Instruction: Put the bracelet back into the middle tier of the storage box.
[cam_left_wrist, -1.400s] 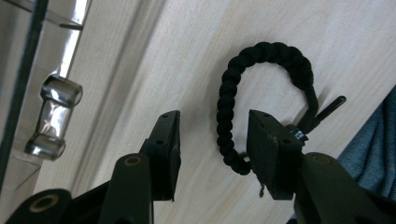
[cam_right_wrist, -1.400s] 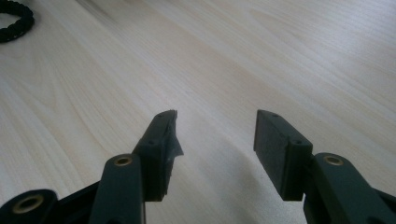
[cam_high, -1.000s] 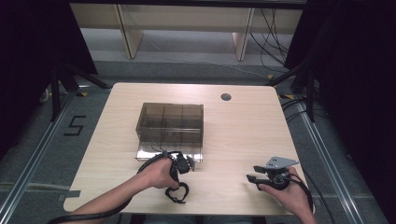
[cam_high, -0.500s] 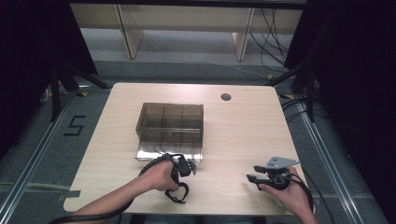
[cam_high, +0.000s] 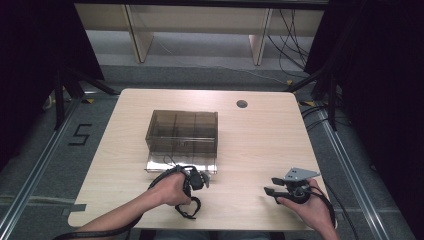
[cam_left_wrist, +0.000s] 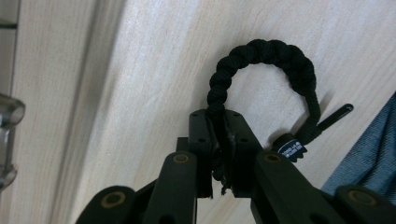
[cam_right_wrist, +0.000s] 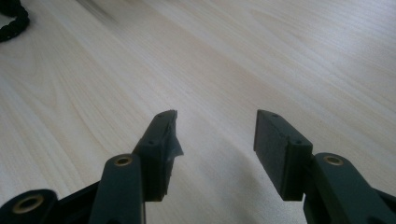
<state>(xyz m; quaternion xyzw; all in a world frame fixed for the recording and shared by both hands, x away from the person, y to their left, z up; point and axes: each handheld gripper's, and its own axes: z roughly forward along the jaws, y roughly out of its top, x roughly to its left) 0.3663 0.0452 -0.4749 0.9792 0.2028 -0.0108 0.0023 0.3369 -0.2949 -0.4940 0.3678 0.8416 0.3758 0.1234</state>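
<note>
Bracelet (cam_left_wrist: 261, 60): pinched in left gripper (cam_left_wrist: 219, 140), whose jaws have just closed on it.
Right gripper (cam_right_wrist: 215, 135): open, empty.
Box (cam_high: 182, 131): 12 o'clock of bracelet; probably next stop.

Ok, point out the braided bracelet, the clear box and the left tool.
braided bracelet (cam_left_wrist: 261, 51), left gripper view, top of its arc.
clear box (cam_high: 182, 131), high view, its top face.
left tool (cam_left_wrist: 222, 149), left gripper view, between the tips clamping the bracelet.
</note>
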